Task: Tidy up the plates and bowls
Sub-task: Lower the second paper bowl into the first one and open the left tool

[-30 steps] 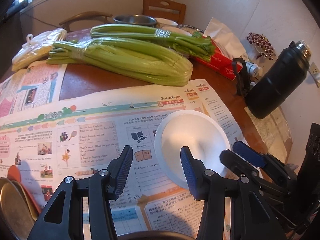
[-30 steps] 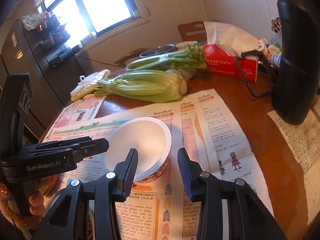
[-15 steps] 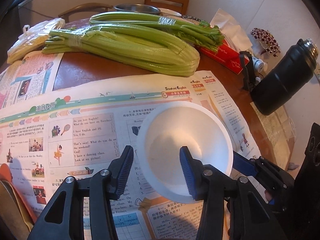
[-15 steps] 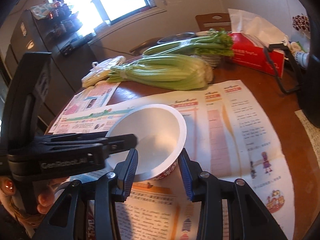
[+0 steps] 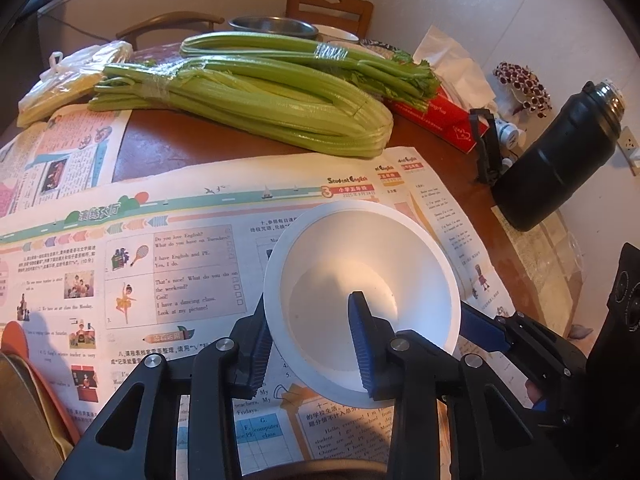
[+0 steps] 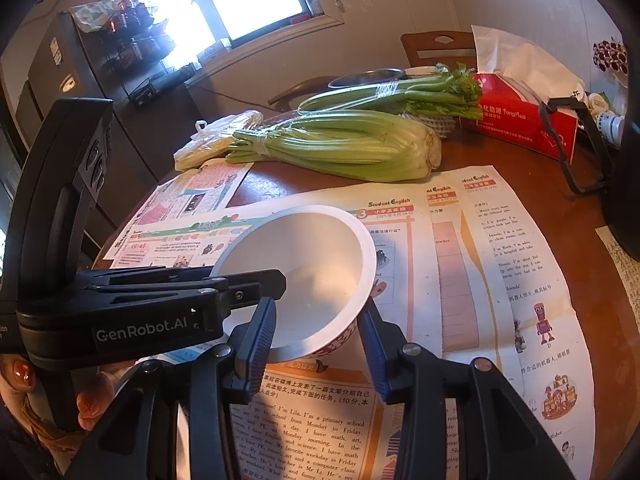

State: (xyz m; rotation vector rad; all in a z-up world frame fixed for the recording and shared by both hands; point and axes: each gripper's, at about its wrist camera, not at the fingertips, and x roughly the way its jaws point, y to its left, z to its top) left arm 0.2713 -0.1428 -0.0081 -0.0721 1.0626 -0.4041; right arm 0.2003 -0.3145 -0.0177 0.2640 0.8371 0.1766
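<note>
A white bowl (image 5: 360, 280) with a red-patterned outside sits tilted over the newspaper; it also shows in the right wrist view (image 6: 304, 276). My left gripper (image 5: 312, 344) straddles its near-left rim, one finger inside the bowl and one outside, and looks closed on the wall. My right gripper (image 6: 320, 344) is open, its fingers standing either side of the bowl's near rim, with the right finger close against it. The left gripper's body (image 6: 120, 308) reaches in from the left in the right wrist view.
Newspaper sheets (image 5: 160, 264) cover the round wooden table. Celery bunches (image 5: 256, 96) lie behind. A black flask (image 5: 560, 160), a red tissue box (image 6: 520, 120), a metal bowl (image 5: 272, 26) and a chair stand at the back. Orange and metal dishes (image 5: 24, 400) sit at the left edge.
Both grippers have closed in on the bowl. The left gripper's fingers have come around its rim and the bowl has tipped toward it.
</note>
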